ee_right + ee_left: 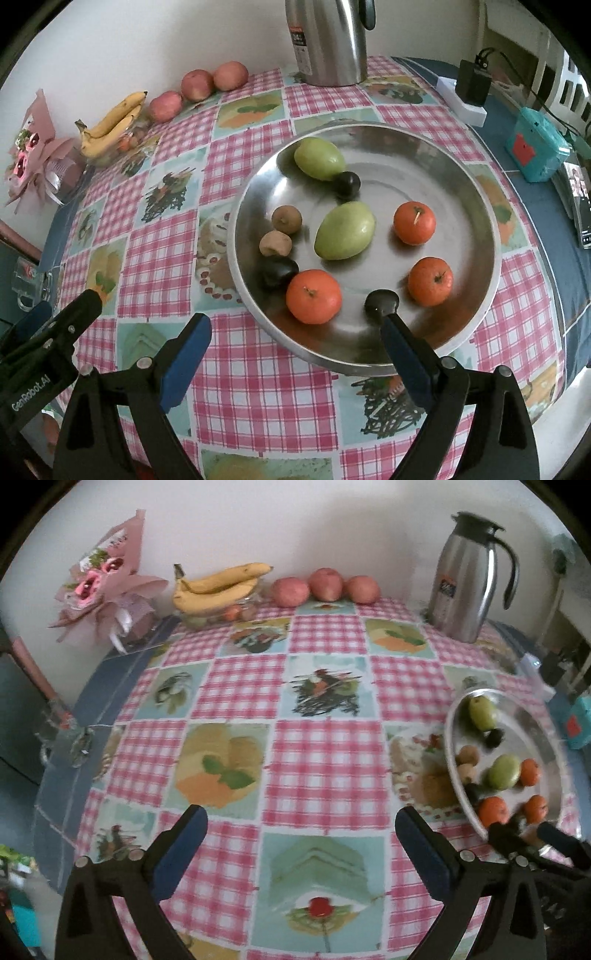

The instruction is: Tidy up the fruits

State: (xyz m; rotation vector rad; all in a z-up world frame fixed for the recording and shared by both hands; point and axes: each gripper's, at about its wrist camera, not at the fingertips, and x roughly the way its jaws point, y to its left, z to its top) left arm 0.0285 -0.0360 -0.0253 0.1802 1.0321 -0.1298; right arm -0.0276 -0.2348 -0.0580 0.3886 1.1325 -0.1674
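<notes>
on the desk (258, 387) under its pink checked cloth, small round fruits lie loose in the shallow steel tray (480, 206) at frame centre, so both spread, empty hand-held grippers, left hand-held gripper (301, 825) and right hand-held gripper (295, 334), could nudge the smooth orange tangerines (313, 296) into rolling.

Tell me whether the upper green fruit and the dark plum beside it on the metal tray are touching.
Touching. The right wrist view shows the upper green fruit pressed against the dark plum with no tray surface visible between them.

Left gripper (301, 823) angled steeply downward, fingers spread wide, empty, right gripper (295, 332) likewise wide, empty
</notes>
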